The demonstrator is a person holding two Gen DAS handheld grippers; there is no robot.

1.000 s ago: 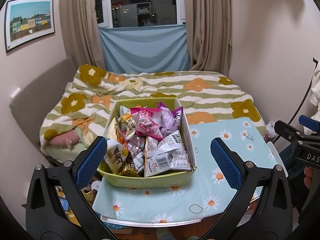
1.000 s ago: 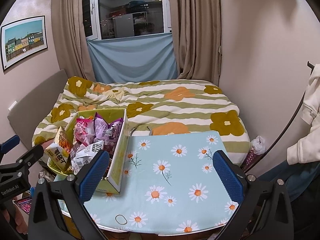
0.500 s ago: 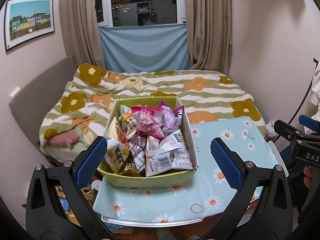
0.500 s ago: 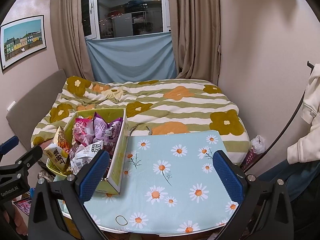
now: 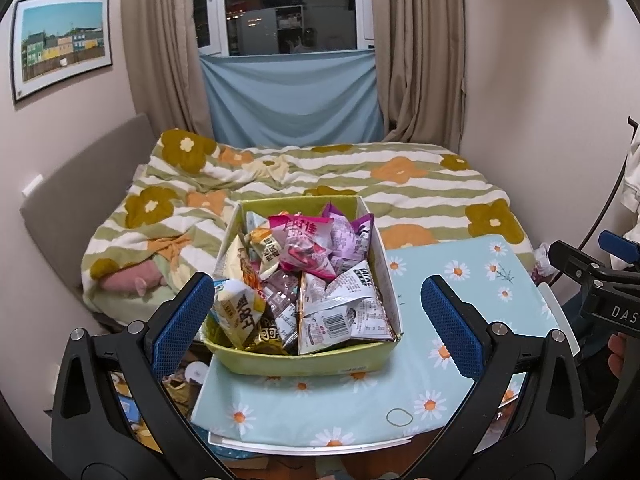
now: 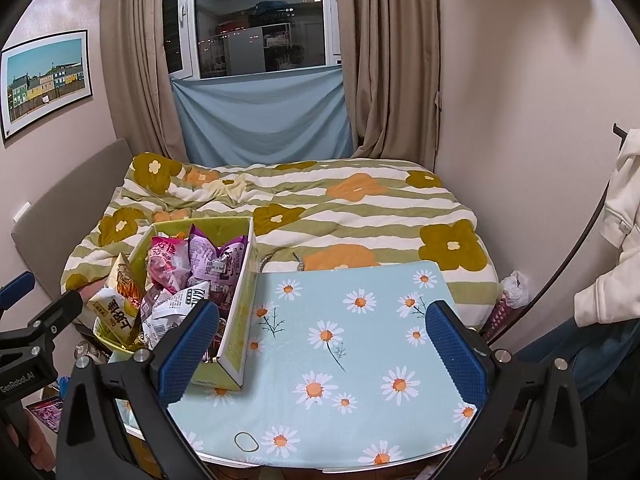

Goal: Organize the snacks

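A yellow-green box (image 5: 304,362) full of snack packets (image 5: 308,276) stands on the left part of a small table with a light-blue daisy cloth (image 5: 436,364). The packets are pink, purple, white and yellow. My left gripper (image 5: 316,320) is open and empty, hanging just in front of the box. My right gripper (image 6: 324,336) is open and empty over the bare cloth (image 6: 352,344), to the right of the box (image 6: 236,340). The packets (image 6: 188,276) also show in the right wrist view.
A bed with a green-striped flower quilt (image 5: 328,184) lies right behind the table. Walls stand close on both sides. A white garment (image 6: 616,248) hangs at the right. Clutter lies on the floor (image 5: 180,384) left of the table.
Both grippers have crept slightly closer to the table. The box and packets have not moved.
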